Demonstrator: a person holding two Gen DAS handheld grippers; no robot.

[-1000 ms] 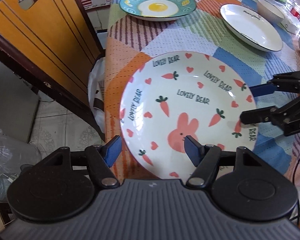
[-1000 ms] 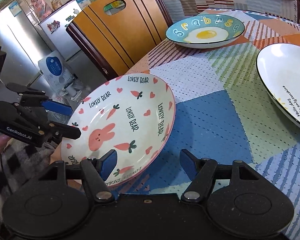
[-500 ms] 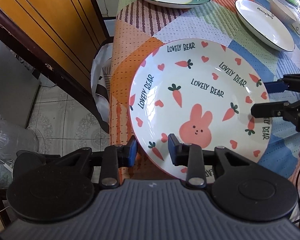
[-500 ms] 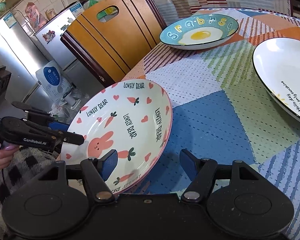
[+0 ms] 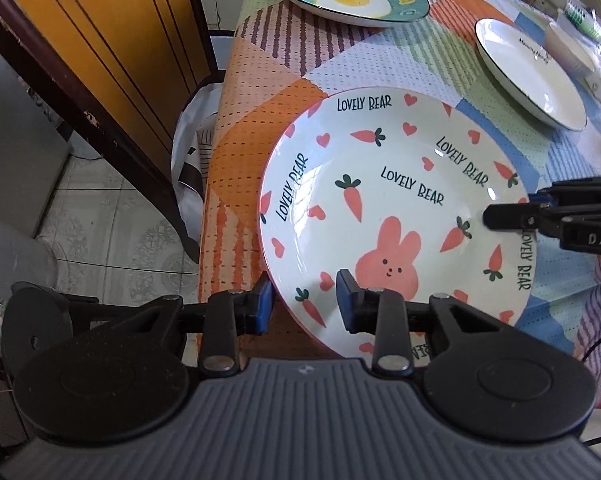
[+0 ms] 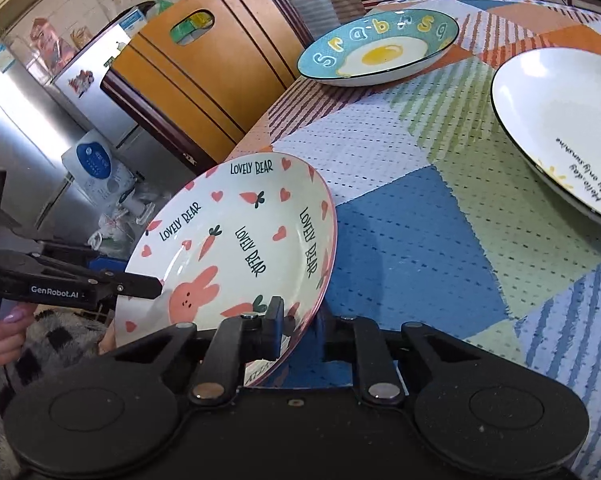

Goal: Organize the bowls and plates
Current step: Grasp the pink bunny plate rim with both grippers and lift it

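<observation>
- Both tools have just clamped onto the rabbit plate (image 5: 392, 216): a second ago the jaws stood wide around its rim.
- Left tool (image 5: 304, 306) is pinched on the plate's near edge; right tool (image 6: 298, 330) is shut tight on the opposite rim.
- The plate sits tilted at the tabletop (image 6: 412, 240) corner, overhanging the edge.
- Judgement: two-handed grip secured, lift toward the other plates is next.

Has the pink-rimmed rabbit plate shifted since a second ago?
Yes. The pink-rimmed rabbit plate has tilted, its left side raised off the patchwork tablecloth.
</observation>
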